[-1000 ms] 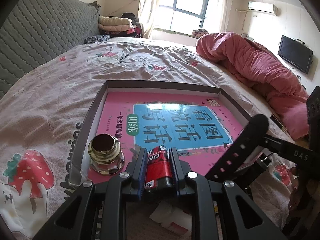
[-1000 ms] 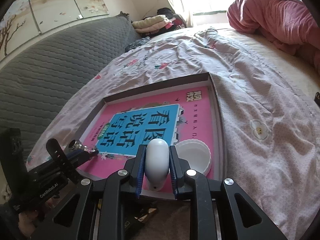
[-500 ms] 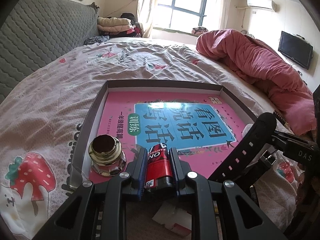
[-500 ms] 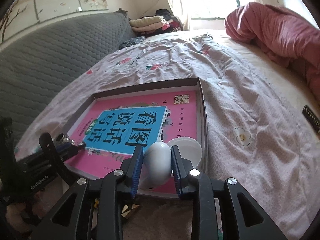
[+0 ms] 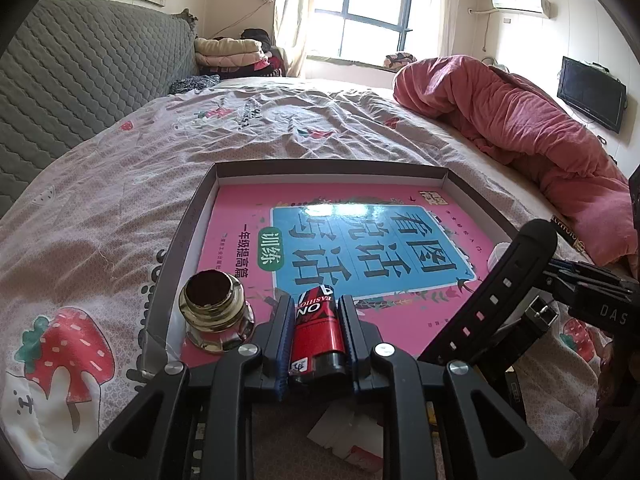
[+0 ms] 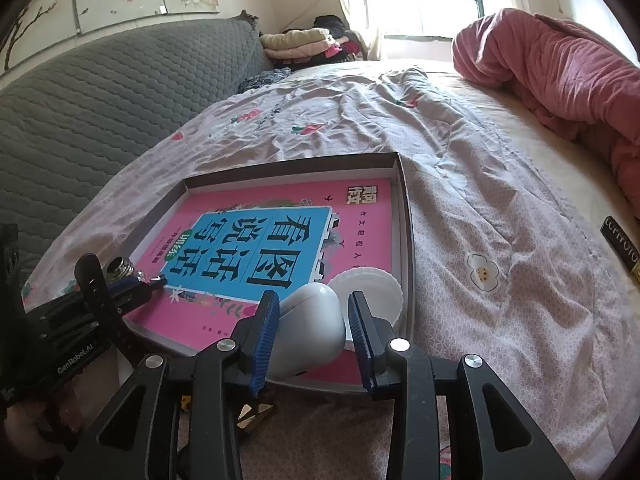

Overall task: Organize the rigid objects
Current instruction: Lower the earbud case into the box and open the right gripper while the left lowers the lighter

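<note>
A shallow grey box lid [image 5: 192, 216] lies on the bed with a pink and blue book [image 5: 360, 240] inside. My left gripper [image 5: 316, 308] is shut on a red and black lighter [image 5: 318, 328] over the lid's near edge. A gold-capped glass ink bottle [image 5: 214, 312] stands in the lid just left of it. My right gripper [image 6: 314, 312] is open around a white egg-shaped case [image 6: 310, 332] resting at the lid's near right corner, beside a white round dish [image 6: 372, 292]. The left gripper also shows in the right wrist view [image 6: 158, 280].
A pink duvet [image 5: 520, 132] is heaped at the right of the bed. A grey padded headboard [image 5: 80, 92] runs along the left. A dark box [image 6: 622, 240] lies at the bed's right edge. Small packets [image 5: 348, 436] lie below the grippers.
My right gripper has opened and let go of the white case, which now leans left in the lid. My left gripper still holds the lighter in about the same place.
</note>
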Demonstrator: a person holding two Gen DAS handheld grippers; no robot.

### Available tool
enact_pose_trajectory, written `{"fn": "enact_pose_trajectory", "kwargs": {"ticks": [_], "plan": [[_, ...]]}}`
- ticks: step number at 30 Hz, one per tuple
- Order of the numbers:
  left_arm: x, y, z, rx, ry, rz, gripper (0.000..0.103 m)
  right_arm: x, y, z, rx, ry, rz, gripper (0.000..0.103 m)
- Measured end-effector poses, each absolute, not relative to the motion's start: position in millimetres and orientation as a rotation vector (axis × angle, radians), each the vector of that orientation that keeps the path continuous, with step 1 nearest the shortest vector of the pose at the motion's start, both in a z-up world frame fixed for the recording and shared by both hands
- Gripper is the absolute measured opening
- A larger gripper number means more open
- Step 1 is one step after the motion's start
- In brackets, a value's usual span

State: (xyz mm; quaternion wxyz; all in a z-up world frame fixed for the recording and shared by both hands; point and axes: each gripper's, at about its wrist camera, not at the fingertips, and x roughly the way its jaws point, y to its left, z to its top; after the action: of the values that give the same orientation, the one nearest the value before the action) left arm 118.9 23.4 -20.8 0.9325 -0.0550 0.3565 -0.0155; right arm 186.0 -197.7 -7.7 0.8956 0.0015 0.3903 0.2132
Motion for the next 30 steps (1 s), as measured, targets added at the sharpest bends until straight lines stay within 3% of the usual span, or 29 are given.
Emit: {"fn": "enact_pose_trajectory", "kwargs": {"ticks": [30], "plan": [[133.5,23.9,-23.0,-0.175,0.792,-0.147,0.023,185.2,-199.1,-4.1,0.018,0.799,0.436,0.038]]}}
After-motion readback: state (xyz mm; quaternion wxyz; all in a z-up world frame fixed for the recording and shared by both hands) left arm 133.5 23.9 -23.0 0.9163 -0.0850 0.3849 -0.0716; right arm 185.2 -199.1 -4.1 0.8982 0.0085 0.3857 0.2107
